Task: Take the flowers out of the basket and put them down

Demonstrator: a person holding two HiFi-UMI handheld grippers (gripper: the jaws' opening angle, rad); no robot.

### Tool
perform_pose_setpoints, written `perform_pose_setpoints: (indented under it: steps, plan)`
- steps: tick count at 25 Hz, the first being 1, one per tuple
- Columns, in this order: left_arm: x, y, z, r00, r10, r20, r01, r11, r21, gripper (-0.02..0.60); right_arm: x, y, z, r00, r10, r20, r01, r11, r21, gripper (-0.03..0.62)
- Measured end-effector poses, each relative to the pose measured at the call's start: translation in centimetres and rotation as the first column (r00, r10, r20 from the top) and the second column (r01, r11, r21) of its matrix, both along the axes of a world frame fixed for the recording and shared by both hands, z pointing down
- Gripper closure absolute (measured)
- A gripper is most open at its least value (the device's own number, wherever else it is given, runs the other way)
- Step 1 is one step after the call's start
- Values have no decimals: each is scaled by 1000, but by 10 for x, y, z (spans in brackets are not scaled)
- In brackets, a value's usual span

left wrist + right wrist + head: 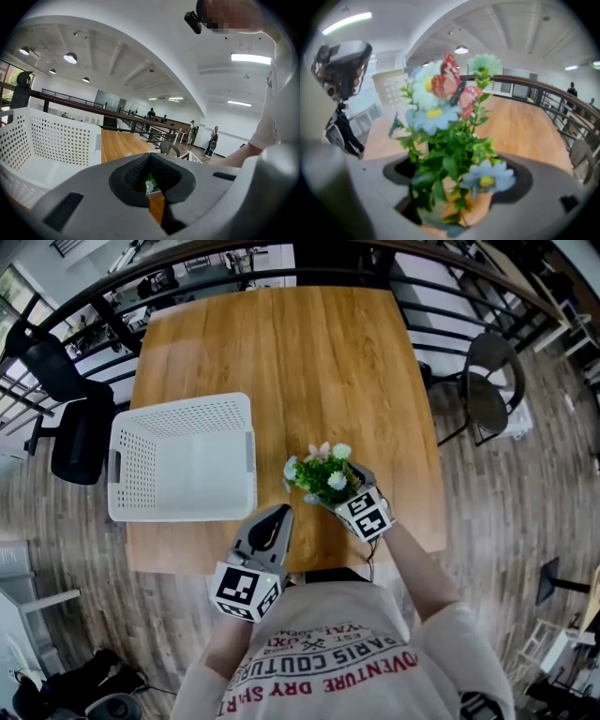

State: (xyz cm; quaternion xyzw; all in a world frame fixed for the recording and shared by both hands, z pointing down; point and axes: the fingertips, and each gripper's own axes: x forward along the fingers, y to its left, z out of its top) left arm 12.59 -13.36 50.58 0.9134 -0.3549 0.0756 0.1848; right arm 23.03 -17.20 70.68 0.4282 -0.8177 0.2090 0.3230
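A small bunch of artificial flowers [323,472] with green leaves, pale blue and white blooms and a pink butterfly is held over the wooden table [309,362] near its front right. My right gripper [345,487] is shut on its base. In the right gripper view the flowers [450,136] fill the middle, with their stems between the jaws of the right gripper [454,192]. The white perforated basket [183,406] stands at the front left of the table, with nothing showing inside it. My left gripper [280,512] is shut and holds nothing, just right of the basket's near corner.
In the left gripper view the basket [51,136] wall is close on the left. A black chair [66,418] stands left of the table and a round-backed chair [492,381] to its right. A dark railing [234,277] runs behind the table.
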Motion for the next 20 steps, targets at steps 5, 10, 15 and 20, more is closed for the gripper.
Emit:
perform_pose_setpoints:
  steps: [5,10,15,20]
  plan:
    - [-5,-7,-16,1000,20,-8,-20,999,25,558,10,17,-31,998,66,-13,-67,998,-23,132]
    - [-18,-18,-35,999,25,-25,-24,998,67,558,18,22,-94,969,246,7,-246,967,69,154]
    - [-37,-35,-56,999,27,-38,-22,994,110,558,20,3,-158,911,410,37,-408,888,214,539]
    - [-73,-53,-72,999,-8,-46,14,990,140,558,-19,-13,-204,921,381,82,-384,854,351,562]
